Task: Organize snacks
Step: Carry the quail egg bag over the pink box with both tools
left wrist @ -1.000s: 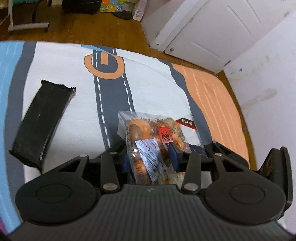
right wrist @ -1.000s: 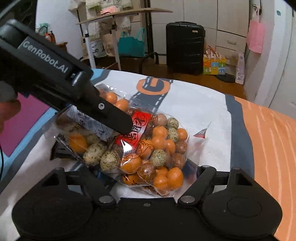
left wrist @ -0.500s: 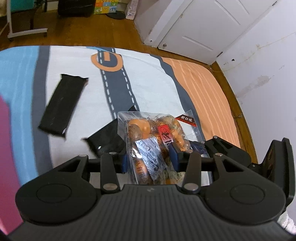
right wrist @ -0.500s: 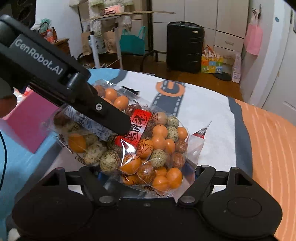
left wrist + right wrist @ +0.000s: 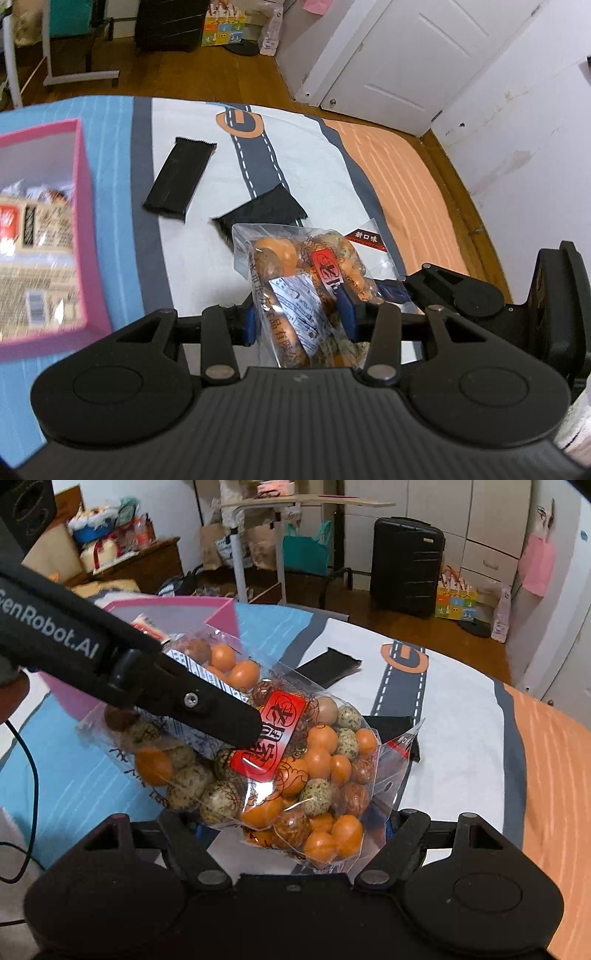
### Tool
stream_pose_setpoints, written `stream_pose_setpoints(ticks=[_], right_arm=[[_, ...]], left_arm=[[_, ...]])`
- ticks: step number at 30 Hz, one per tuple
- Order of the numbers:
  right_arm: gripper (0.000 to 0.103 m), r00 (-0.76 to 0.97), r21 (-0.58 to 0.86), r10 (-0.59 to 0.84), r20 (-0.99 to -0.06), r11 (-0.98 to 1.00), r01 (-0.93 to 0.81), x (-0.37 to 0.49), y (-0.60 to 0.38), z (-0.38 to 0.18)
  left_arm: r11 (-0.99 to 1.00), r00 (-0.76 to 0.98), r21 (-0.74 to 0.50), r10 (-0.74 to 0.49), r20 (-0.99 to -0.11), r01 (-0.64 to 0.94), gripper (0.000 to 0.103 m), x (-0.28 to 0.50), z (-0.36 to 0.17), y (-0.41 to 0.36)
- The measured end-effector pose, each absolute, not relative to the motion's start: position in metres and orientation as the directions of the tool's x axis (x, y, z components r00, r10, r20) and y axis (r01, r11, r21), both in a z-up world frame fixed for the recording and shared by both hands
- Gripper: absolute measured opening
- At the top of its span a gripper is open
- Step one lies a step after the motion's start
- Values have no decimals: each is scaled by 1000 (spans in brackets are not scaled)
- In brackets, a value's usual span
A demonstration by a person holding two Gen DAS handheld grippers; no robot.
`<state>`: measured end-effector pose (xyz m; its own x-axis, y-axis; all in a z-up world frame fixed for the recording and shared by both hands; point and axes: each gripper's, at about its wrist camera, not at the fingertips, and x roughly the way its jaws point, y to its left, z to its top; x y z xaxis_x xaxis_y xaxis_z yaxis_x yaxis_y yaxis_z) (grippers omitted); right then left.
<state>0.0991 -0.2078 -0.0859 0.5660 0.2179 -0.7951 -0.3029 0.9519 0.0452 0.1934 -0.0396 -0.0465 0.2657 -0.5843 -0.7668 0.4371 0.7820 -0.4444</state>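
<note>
Between the blue pads of the left hand-held gripper (image 5: 300, 314), narrowed onto its near end, hangs the clear bag (image 5: 303, 280) of round orange and speckled snacks. The right hand-held gripper (image 5: 291, 823) stands wide around the bag's bulging other end (image 5: 295, 771) and carries it too. The bag is in the air above the patterned bed cover (image 5: 332, 166), with the pink box (image 5: 83, 236) to the left, already holding packets.

Risks, as I judge them: the slick film could slip from either pinch, since the loose snacks shift as the bag swings. It could also catch the box wall on the way in.

Compared with a second ago, both grippers have risen. The pink box has come into the left view, and a second black packet (image 5: 264, 212) now shows beside the first (image 5: 179, 179).
</note>
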Motion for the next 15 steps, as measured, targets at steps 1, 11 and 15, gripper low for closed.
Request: stream_pose_setpoints(ticks=[1,11,15], right_arm=[[81,568,32,212,-795,950,-310,94,-202,-81],[82,584,-49,227,-779,907,-417,69,-155,-42],[82,579,-59,242,-778,891,-451,69,-137,-31]], left_arm=[[781,269,-452,-590,-762,432,40,188,-44,-34],[789,343,-473,-602,-721,392,40,150,-11,26],[800,377,-470,-594,-710,374,40,141,1,51]])
